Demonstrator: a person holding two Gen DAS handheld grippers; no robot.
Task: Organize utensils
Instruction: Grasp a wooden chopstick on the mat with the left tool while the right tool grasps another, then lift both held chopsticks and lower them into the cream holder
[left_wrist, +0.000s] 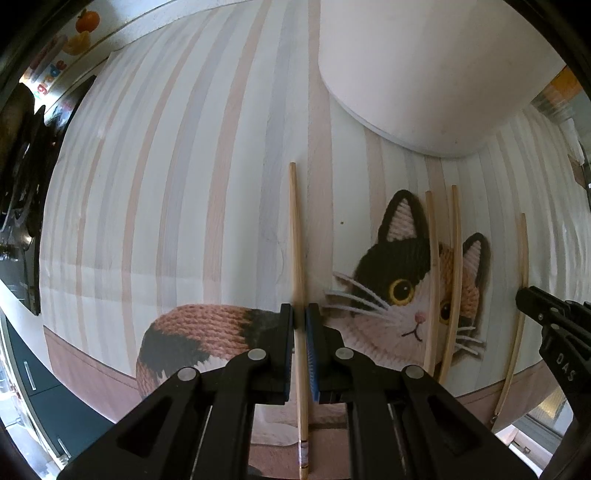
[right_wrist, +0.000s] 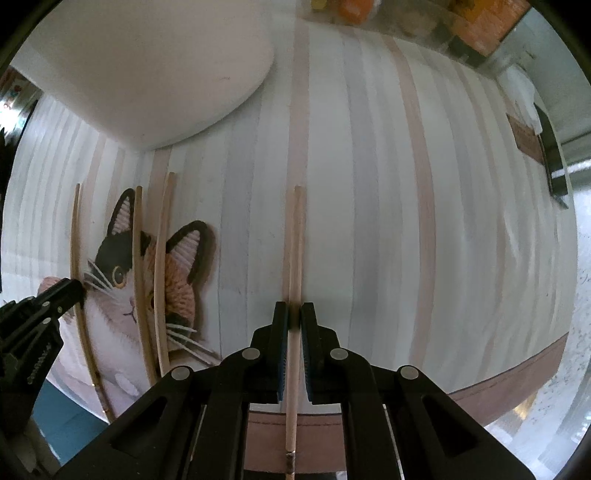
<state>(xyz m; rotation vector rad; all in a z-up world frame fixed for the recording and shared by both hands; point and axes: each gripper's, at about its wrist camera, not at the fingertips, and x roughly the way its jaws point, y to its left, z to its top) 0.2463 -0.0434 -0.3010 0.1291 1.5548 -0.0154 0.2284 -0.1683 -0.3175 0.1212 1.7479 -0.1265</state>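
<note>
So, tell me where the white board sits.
The white board lies at the mat's far edge, beyond the cat picture; upper right in the left view, upper left in the right.

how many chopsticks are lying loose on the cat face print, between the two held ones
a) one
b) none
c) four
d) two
d) two: in the left wrist view, two loose chopsticks cross the cat face print, lying between the chopstick in the left gripper and the chopstick at the right gripper.
</note>
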